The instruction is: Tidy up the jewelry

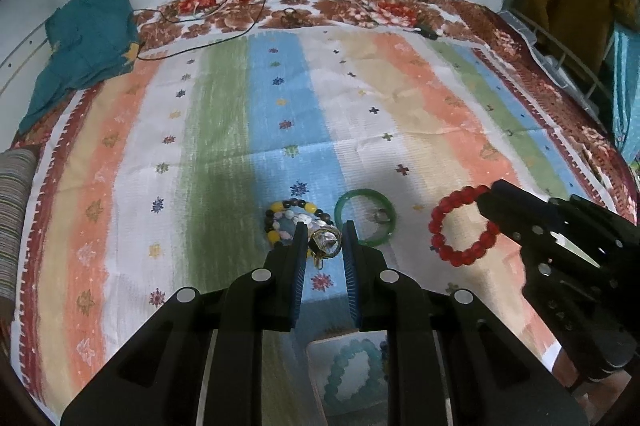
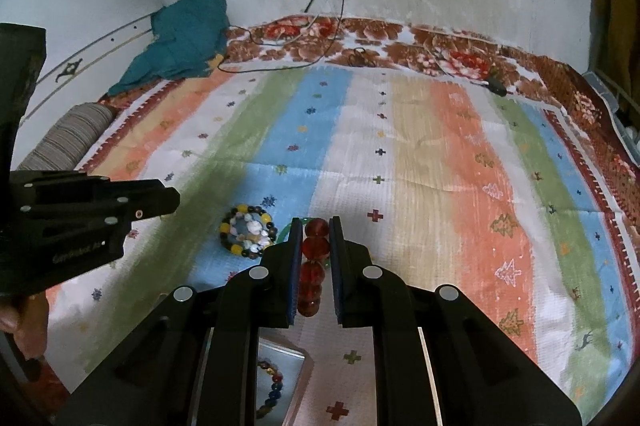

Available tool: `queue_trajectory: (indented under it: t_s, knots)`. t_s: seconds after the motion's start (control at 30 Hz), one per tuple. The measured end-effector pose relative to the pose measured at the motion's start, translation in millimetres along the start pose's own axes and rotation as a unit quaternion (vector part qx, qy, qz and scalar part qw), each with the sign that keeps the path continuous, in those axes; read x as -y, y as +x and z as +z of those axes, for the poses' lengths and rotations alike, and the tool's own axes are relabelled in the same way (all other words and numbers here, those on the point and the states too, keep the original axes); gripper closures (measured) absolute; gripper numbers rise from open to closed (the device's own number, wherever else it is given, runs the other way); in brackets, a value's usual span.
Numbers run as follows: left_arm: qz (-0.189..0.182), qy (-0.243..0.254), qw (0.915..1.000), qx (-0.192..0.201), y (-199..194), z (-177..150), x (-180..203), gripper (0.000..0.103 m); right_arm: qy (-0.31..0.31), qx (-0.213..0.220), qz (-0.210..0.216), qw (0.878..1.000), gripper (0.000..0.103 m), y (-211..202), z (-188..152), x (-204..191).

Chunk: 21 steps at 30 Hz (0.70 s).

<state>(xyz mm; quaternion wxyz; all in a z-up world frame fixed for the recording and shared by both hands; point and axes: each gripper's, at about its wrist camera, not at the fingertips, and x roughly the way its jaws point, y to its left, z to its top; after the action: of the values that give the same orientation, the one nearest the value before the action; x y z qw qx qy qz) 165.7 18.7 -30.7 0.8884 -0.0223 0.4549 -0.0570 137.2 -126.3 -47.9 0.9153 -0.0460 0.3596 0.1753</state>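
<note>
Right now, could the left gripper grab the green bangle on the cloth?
Probably not yet. The left gripper is already shut on a small gold trinket, so its jaws are full. The green bangle lies just beyond its tips with nothing covering it, so the way looks free once it lets go.

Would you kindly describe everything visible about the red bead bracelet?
The red bead bracelet is a ring of round, glossy, translucent red beads that look like glass or plastic. The right gripper is shut on one side of it, the beads sitting between the blue pads. In the left wrist view its loop hangs open over the striped cloth, right of the green bangle.
</note>
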Motion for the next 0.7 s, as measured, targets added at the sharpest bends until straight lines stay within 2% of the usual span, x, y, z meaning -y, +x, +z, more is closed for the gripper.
queue_trajectory:
  t_s: [0.7]
  knots:
    - [-0.026, 0.004, 0.9993, 0.027, -43.4, -25.7, 12.6, 0.086, -0.004, 0.024, 0.027, 0.999, 0.089, -38.6, -10.5, -14.0]
